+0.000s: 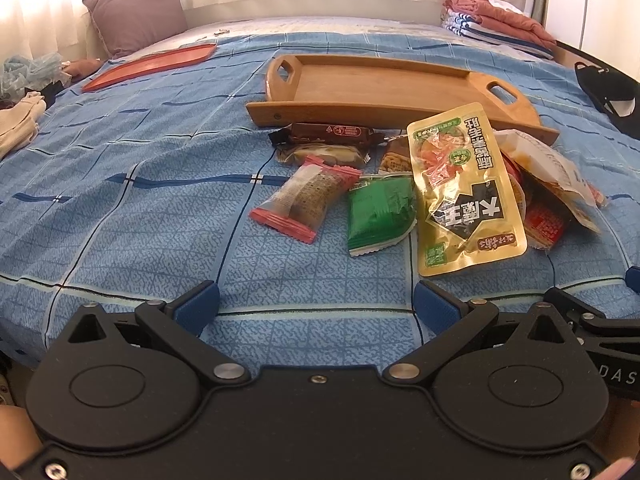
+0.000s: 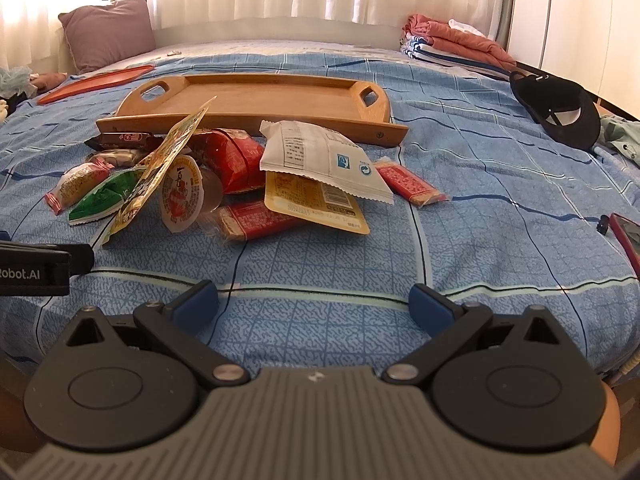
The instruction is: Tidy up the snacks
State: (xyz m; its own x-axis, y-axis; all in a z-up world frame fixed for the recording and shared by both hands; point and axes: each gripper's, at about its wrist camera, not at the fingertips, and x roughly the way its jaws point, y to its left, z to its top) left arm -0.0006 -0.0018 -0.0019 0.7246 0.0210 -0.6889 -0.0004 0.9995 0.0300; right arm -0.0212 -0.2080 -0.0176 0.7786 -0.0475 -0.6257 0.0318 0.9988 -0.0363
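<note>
The left gripper [image 1: 316, 304] is wide open, with nothing between its two blue fingertips [image 1: 198, 304]. It hangs over the blue checked bedspread [image 1: 120, 208]. The right gripper [image 2: 314, 304] is wide open too and holds nothing, and it hangs just beside the left one (a bit of each shows at the edge of the other's view).

Straight ahead of both grippers lies a messy pile of snacks on the bedspread. Ahead of the left gripper and a little to its right is a big gold pouch [image 1: 464, 192], propped up on the other snacks. Just left of it is a green packet [image 1: 378, 210], and left of that a clear packet with pink ends [image 1: 306, 198]. Past those lie a pale wrapped cake [image 1: 324, 154] and a dark brown bar [image 1: 326, 134].

Ahead of the right gripper is a white packet [image 2: 320, 158] lying on top of a yellow pouch [image 2: 316, 200]. A small round jelly cup [image 2: 182, 194] leans up to the left, and a red bag [image 2: 236, 158] sits behind it. A thin red bar [image 2: 410, 182] lies alone to the right.

Behind the pile is a wooden tray [image 1: 380, 84] with two handle holes. Nothing is in it. Farther off are an orange-red tray [image 1: 148, 66], a purple pillow [image 1: 136, 14], some folded clothes [image 1: 500, 20] and a black cap [image 2: 560, 110].
</note>
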